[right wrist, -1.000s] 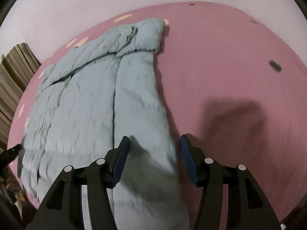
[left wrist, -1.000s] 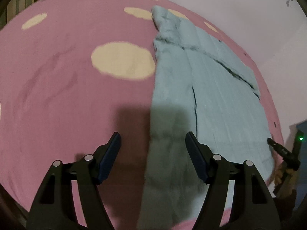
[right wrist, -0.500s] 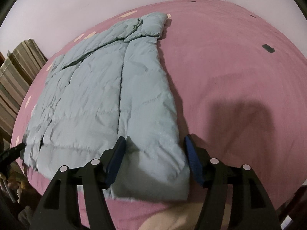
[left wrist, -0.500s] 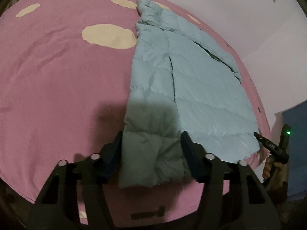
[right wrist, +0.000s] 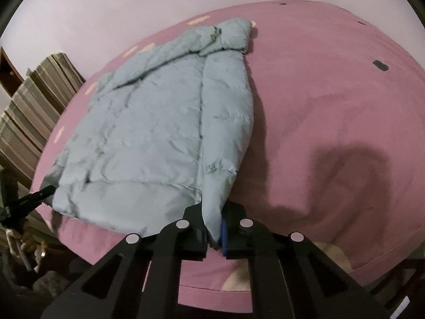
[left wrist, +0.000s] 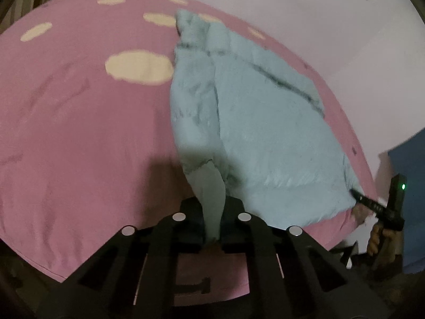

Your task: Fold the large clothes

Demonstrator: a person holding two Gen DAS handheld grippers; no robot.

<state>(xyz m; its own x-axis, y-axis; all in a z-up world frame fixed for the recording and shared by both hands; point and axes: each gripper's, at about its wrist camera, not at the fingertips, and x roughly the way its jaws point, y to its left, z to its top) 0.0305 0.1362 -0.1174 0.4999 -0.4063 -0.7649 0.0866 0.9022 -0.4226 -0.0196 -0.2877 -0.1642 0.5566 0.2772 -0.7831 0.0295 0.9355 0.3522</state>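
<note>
On pink bedspread (left wrist: 79, 133), both claws pinching puffer jacket (right wrist: 148, 133) hem, pads hidden by fabric.

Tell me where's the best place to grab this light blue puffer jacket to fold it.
The hem corners of the light blue puffer jacket, approached from the bed's near edge: the hem lies closest, thin and flat. The left gripper and right gripper are already pinching there.

Left gripper (left wrist: 212, 222): jaws have just closed, pinching a fold of the jacket (left wrist: 255, 122) hem between the pads, pointing steeply down.
Right gripper (right wrist: 214, 230): jaws have just closed too, clamped on the other hem corner, also tilted steeply down.
Hand (left wrist: 382, 242): wrapped around the right gripper's handle.
</note>
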